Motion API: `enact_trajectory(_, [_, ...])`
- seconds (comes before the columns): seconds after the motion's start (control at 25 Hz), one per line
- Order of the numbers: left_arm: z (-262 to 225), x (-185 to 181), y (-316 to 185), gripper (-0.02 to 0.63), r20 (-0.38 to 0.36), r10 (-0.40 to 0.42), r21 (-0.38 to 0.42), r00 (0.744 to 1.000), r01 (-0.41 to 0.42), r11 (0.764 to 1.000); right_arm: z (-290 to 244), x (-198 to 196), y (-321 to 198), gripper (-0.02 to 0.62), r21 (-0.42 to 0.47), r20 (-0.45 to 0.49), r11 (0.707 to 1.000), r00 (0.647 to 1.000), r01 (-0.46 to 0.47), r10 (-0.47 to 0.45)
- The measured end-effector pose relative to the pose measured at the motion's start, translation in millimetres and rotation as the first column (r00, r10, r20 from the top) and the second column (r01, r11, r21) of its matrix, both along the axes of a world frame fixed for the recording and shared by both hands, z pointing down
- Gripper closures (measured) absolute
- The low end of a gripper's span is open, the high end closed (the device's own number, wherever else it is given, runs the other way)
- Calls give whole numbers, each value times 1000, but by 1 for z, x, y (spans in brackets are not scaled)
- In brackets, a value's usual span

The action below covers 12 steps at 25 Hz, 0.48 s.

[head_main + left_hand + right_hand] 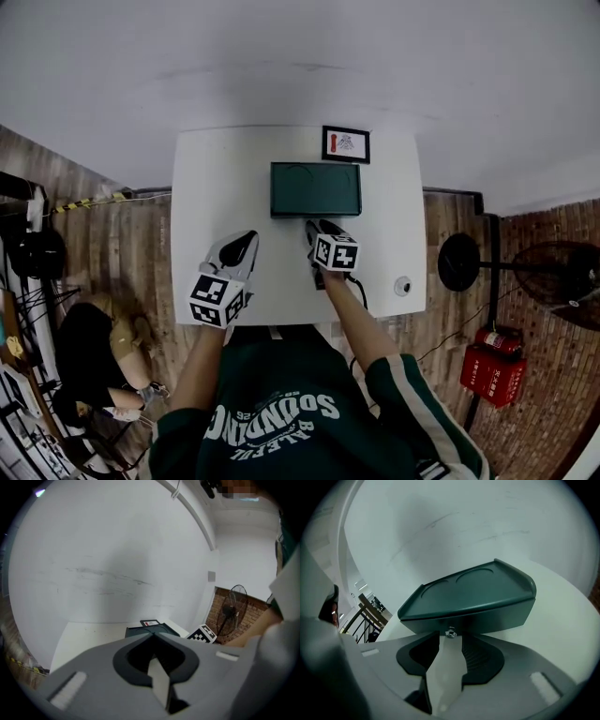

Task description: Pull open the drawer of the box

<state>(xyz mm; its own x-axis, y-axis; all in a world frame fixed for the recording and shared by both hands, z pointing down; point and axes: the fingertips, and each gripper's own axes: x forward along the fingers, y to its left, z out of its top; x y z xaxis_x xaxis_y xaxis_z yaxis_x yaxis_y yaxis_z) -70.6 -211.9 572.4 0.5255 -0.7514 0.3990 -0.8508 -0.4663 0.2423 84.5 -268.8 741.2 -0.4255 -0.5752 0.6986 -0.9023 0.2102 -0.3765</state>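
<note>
Dark green box (315, 188): low, rectangular, standing flat on the white bench (216, 187), in its far half near the centre, one long side towards the person. The top has a raised rim and two shallow round recesses. The drawer (487, 618) forms the front face and sits flush, shut. A small metal knob (450, 632) is at mid-front.

Dark green sweatshirt (281, 422), white lettering, white-striped sleeve (417, 408) at five o'clock; pale grey left gripper (251, 236) and right gripper (310, 227), black-and-white marker cubes (217, 300).
</note>
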Motion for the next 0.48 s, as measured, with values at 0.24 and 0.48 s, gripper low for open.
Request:
enact_trajectory(0.24, [2, -11, 2, 554, 6, -14, -9, 1000, 14, 1000, 4, 0, -1, 523, -42, 53, 997, 996, -63, 66])
enact_trajectory(0.48, [6, -12, 3, 554, -2, -14, -14, 1000, 13, 1000, 6, 2, 21, 523, -59, 62, 996, 996, -65, 69])
